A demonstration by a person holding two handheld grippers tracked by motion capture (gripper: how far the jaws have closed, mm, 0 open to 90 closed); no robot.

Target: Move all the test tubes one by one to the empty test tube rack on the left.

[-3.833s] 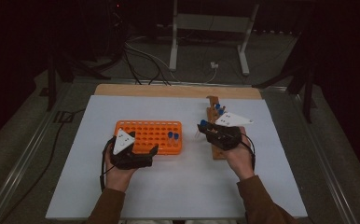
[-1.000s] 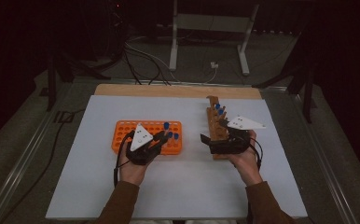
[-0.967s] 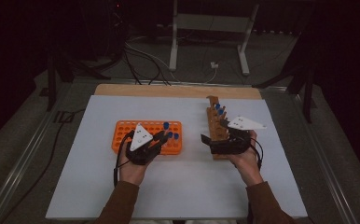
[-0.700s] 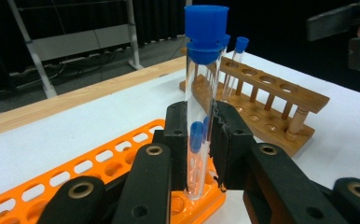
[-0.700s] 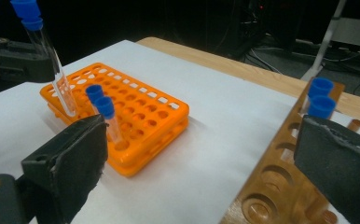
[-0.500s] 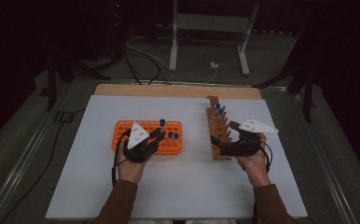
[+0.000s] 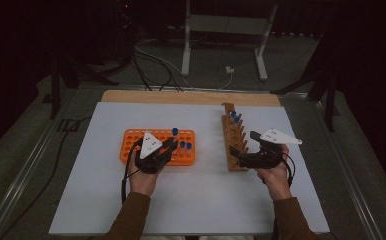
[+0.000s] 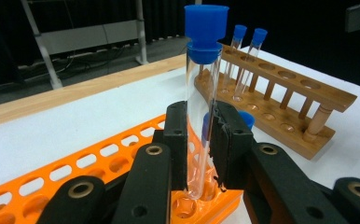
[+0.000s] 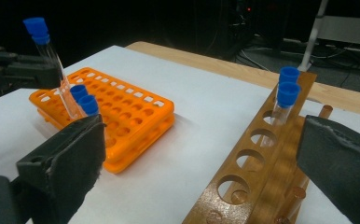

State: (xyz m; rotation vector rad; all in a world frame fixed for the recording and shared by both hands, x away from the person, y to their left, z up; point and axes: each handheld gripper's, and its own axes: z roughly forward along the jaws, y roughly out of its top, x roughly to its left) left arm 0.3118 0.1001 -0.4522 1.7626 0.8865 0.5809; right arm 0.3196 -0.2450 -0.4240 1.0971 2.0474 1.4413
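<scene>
My left gripper (image 7: 171, 146) (image 8: 201, 140) is shut on a clear test tube (image 8: 197, 93) with a blue cap (image 7: 175, 131). The tube stands nearly upright, its lower end at a hole in the near right corner of the orange rack (image 7: 131, 142) (image 8: 99, 154). The same tube (image 9: 52, 60) leans over the orange rack (image 9: 131, 107) in the right gripper view. My right gripper (image 7: 245, 149) (image 9: 201, 158) is open wide with nothing held, its jaws either side of the near end of the wooden rack (image 7: 229, 125) (image 9: 257, 158).
Two more capped tubes (image 7: 185, 145) stand in the orange rack's right end. Two blue-capped tubes (image 7: 235, 116) (image 9: 287, 88) stand at the wooden rack's far end. A white mat (image 7: 196, 200) covers the table; stands and cables lie on the dark floor behind.
My left gripper moved right along the orange rack and now holds a tube upright. Within the last second my right gripper shifted a little to the right at the wooden rack's near end.
</scene>
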